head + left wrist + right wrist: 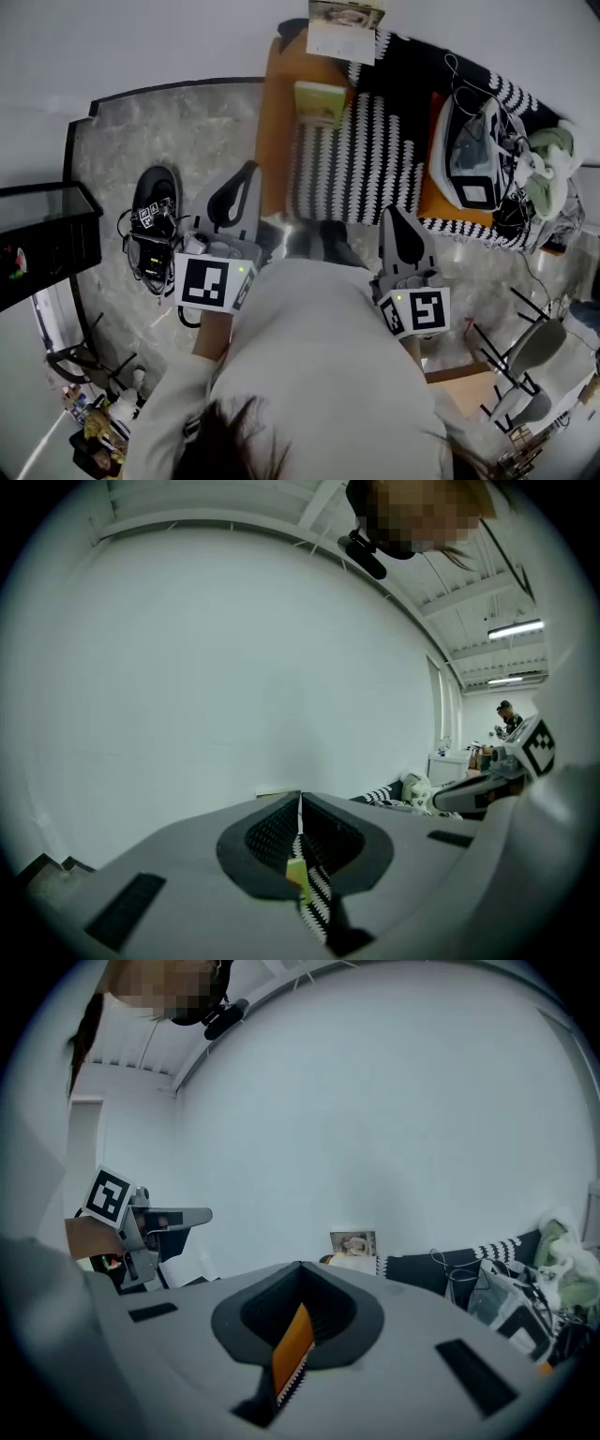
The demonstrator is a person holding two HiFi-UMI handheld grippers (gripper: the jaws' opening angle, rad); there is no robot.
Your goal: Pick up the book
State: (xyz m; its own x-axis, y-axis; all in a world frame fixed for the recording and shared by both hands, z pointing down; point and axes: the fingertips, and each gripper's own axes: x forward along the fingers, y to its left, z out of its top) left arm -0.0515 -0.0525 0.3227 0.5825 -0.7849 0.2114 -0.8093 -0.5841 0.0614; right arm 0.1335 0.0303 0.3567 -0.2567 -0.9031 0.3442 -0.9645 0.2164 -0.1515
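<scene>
Both hover short of the target: the left gripper (248,176) has its jaws pressed together on nothing, and the right gripper (394,220) is closed and empty too. The book (320,103) (yellow-green cover) lies ahead, untouched, at the edge of the striped blanket (375,159).

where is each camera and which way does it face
Head view: on the person's head, looking down at the black-and-white zigzag blanket; hair, sleeves, left gripper, right gripper show.
Left gripper view: on that gripper, facing the white wall; right gripper shows.
Right gripper view: on that gripper, facing the same wall; left gripper shows.
Shared: all three show the blanket.
</scene>
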